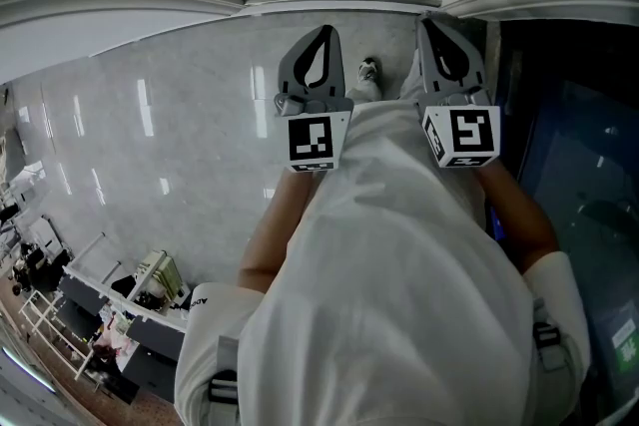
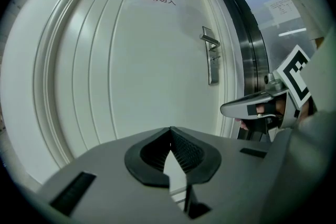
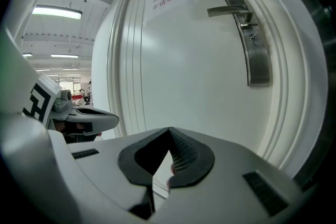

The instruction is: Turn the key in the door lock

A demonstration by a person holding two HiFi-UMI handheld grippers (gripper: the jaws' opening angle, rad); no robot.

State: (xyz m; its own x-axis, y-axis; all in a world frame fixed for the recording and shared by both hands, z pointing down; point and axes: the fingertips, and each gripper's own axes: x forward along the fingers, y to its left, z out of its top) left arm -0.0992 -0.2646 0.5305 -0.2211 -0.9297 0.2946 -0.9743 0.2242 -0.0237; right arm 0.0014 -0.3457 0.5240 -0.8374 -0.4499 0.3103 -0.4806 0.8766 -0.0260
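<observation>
I've both claws pressed together, nothing btwn: left gripper (image 2: 170,131), right gripper (image 3: 169,131); door lock (image 3: 253,38) sits on the upright plate (image 3: 258,63) under the handle (image 3: 227,10), up & right of both, well apart; right gripper looks nearer, I reckon; key too small to tell.

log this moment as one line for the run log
left hand-held gripper: shut, empty | right hand-held gripper: shut, empty | both short of door | lever handle: untouched | lock plate: untouched
</observation>
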